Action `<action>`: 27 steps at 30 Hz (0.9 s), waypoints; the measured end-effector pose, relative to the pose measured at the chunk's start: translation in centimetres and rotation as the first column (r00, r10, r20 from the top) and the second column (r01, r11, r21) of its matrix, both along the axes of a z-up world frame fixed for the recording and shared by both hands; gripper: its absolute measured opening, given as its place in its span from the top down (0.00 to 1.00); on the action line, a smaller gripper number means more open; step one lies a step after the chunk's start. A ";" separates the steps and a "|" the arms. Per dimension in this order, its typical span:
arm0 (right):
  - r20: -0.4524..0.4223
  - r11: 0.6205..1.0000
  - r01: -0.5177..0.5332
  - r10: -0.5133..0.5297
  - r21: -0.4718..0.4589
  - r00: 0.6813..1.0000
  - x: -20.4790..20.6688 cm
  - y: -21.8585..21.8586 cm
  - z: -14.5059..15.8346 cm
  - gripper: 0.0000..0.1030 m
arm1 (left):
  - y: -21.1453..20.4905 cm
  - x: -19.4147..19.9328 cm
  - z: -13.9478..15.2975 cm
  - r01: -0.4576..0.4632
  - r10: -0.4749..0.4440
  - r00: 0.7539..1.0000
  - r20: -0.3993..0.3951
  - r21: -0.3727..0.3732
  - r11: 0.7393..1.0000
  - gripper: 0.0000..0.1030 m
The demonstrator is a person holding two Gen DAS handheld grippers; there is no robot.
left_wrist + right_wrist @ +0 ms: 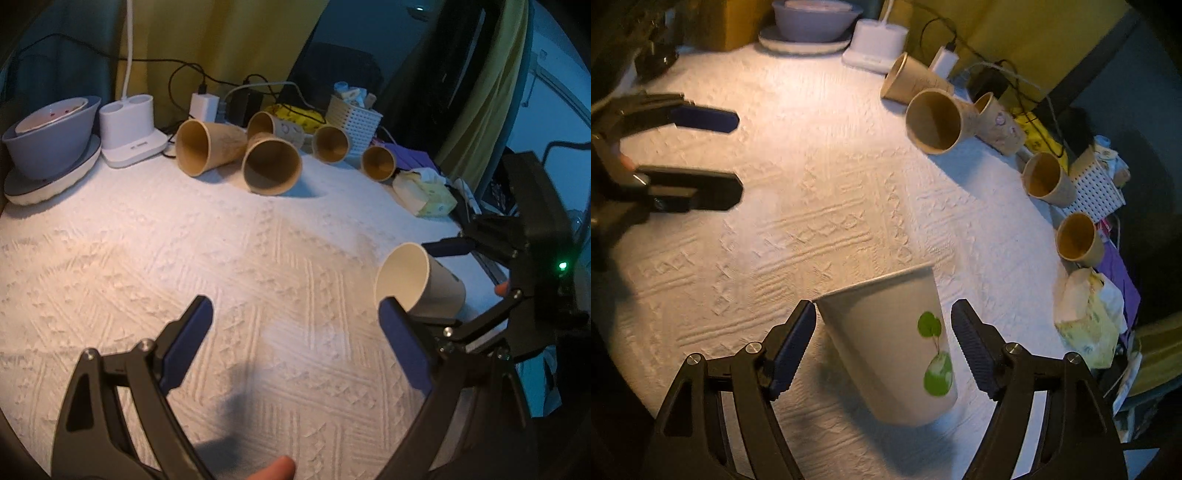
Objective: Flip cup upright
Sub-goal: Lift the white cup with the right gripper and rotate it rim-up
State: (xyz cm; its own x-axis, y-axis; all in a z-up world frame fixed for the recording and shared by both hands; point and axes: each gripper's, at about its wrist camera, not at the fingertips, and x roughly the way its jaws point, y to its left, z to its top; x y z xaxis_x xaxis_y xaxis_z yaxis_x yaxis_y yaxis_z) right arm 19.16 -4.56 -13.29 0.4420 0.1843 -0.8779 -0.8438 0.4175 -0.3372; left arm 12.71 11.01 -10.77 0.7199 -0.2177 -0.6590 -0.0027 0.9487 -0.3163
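Six cups (897, 347), one bowl (50, 142)

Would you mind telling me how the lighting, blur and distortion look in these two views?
Left wrist view: warm light pools on the white tablecloth, the corners are dark, and fisheye curves the table edge; the image is fairly sharp. Right wrist view: same warm pool, but the white cup and left gripper are smeared by motion blur.

Cup (894, 343) on its side on tabletop (820, 206), between right gripper (882, 347) jaws; five cups (271, 166) lie along far edge.
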 end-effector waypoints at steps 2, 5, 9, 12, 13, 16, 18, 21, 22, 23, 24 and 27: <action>-0.003 1.000 0.007 -0.007 -0.012 1.000 0.4 0.1 -0.2 0.24 | 0.1 0.1 -0.1 -0.003 0.003 1.000 -0.001 0.000 1.000 0.11; -0.029 1.000 0.017 -0.017 -0.005 0.999 1.0 0.3 0.1 0.29 | 0.3 0.2 -0.2 -0.005 0.005 1.000 -0.005 -0.003 1.000 0.10; -0.047 0.999 0.016 -0.015 0.035 0.999 1.5 0.5 0.8 0.32 | 0.2 0.2 -0.2 -0.007 0.007 1.000 -0.006 -0.002 1.000 0.11; -0.054 0.994 0.042 -0.036 0.101 0.998 2.0 0.6 1.5 0.32 | 0.2 0.1 -0.2 -0.012 0.012 1.000 -0.005 0.003 1.000 0.11; -0.053 0.991 0.049 -0.043 0.122 0.998 2.1 0.6 1.8 0.33 | 0.3 0.1 -0.2 -0.015 0.015 1.000 -0.004 0.005 1.000 0.11; -0.092 0.964 0.094 -0.073 0.248 0.993 3.2 0.4 2.6 0.32 | 0.3 0.0 0.0 -0.027 0.027 1.000 -0.002 0.010 1.000 0.10; -0.133 0.923 0.146 -0.104 0.355 0.986 4.1 -0.2 2.9 0.32 | 0.3 -0.2 0.1 -0.037 0.037 0.999 -0.001 0.017 0.999 0.10; -0.181 0.867 0.198 -0.128 0.457 0.975 5.0 -1.0 2.8 0.32 | 0.3 -0.4 0.3 -0.051 0.051 0.999 -0.002 0.027 0.998 0.11; -0.192 0.851 0.213 -0.135 0.480 0.972 5.2 -1.3 2.7 0.32 | 0.3 -0.4 0.4 -0.054 0.055 0.999 -0.003 0.030 0.998 0.11; -0.205 0.835 0.227 -0.141 0.501 0.969 5.3 -1.6 2.6 0.32 | 0.2 -0.4 0.4 -0.058 0.058 0.998 -0.003 0.034 0.998 0.10; -0.213 0.821 0.237 -0.144 0.519 0.966 5.4 -1.9 2.5 0.32 | 0.2 -0.5 0.5 -0.063 0.063 0.998 -0.003 0.037 0.997 0.11; -0.222 0.797 0.259 -0.160 0.546 0.962 5.2 -2.9 2.1 0.32 | -0.2 -0.6 0.7 -0.071 0.071 0.997 0.004 0.042 0.997 0.10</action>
State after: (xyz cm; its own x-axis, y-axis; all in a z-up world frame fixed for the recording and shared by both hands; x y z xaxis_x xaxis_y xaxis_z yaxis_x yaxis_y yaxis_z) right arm 24.33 -7.50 -11.18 0.3938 0.5876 -0.7068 -0.7339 0.6640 0.1431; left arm 12.07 10.82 -10.07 0.7339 -0.1383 -0.6650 -0.0699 0.9585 -0.2764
